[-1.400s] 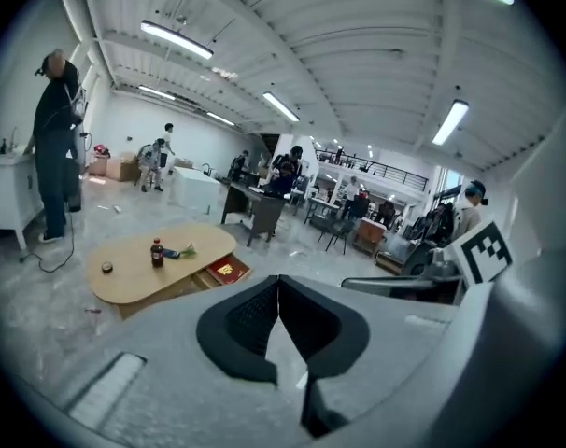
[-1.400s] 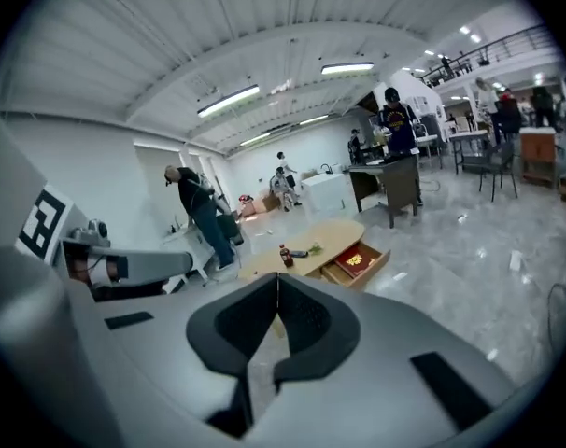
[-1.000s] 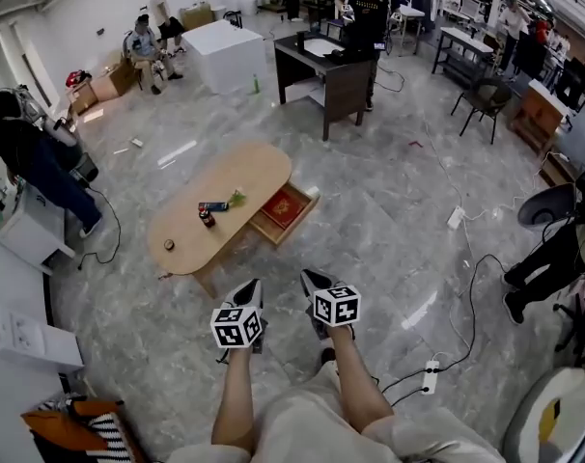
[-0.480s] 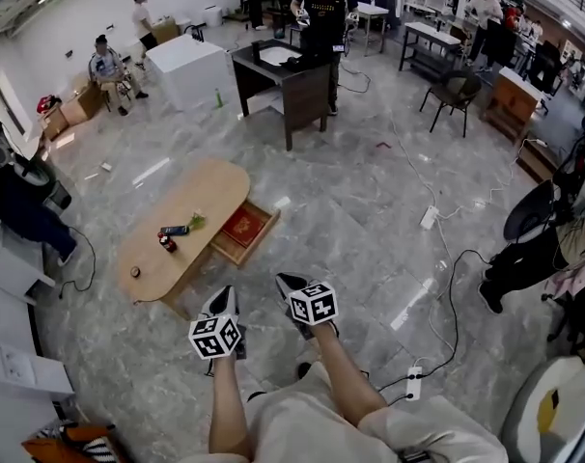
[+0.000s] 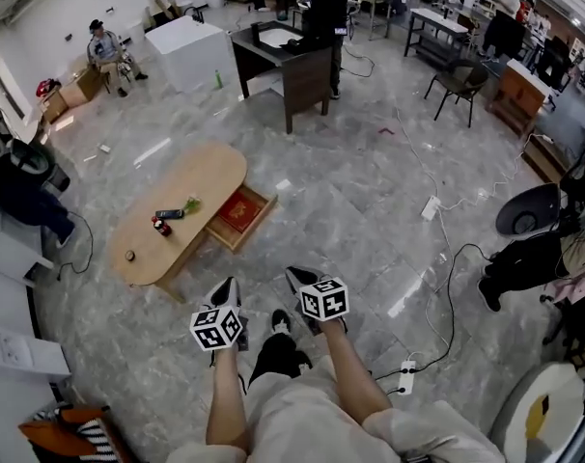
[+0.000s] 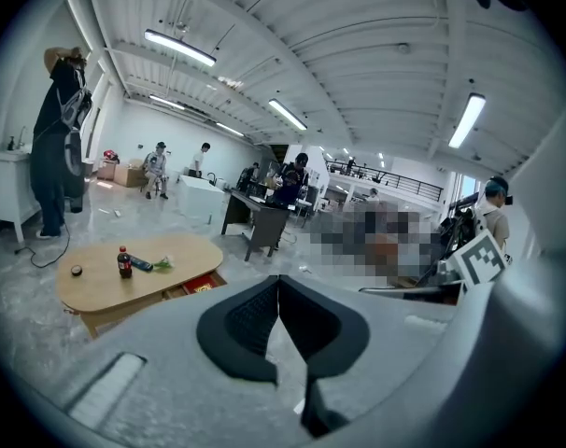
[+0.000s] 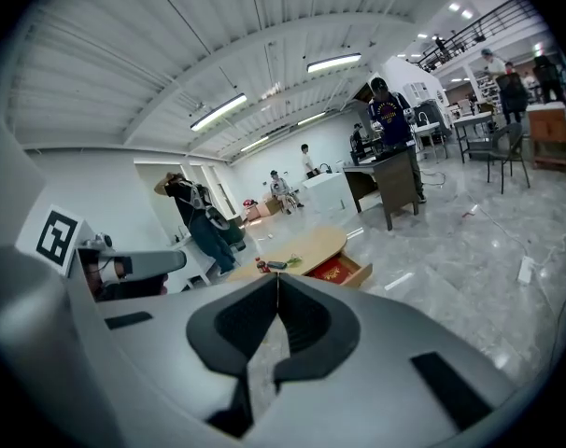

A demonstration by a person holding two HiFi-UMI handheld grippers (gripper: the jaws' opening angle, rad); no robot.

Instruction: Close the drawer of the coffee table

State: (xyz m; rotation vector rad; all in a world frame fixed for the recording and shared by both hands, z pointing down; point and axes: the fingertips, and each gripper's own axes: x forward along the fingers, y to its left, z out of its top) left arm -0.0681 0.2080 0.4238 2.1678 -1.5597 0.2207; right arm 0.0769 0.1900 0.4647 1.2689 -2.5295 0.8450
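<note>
Drawer [image 5: 258,223] stood pulled out of the table's [image 5: 191,177] side, a red item [image 5: 238,210] inside. Left gripper [image 5: 226,289] and right gripper [image 5: 298,278] both had jaws pressed together, pinching nothing. The drawer lay well apart, ahead and leftward.

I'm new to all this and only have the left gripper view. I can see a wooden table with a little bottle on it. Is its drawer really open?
Observer: Yes. In the head view the drawer stands pulled out of the coffee table, with a flat red item lying inside.
Operator: Is the other gripper holding anything?
Observer: No. The right gripper view shows the right gripper with its jaws together and nothing between them.
Operator: Is either one touching the drawer?
Observer: No. From above, the left gripper and the right one are both short of it, with bare floor between.
</note>
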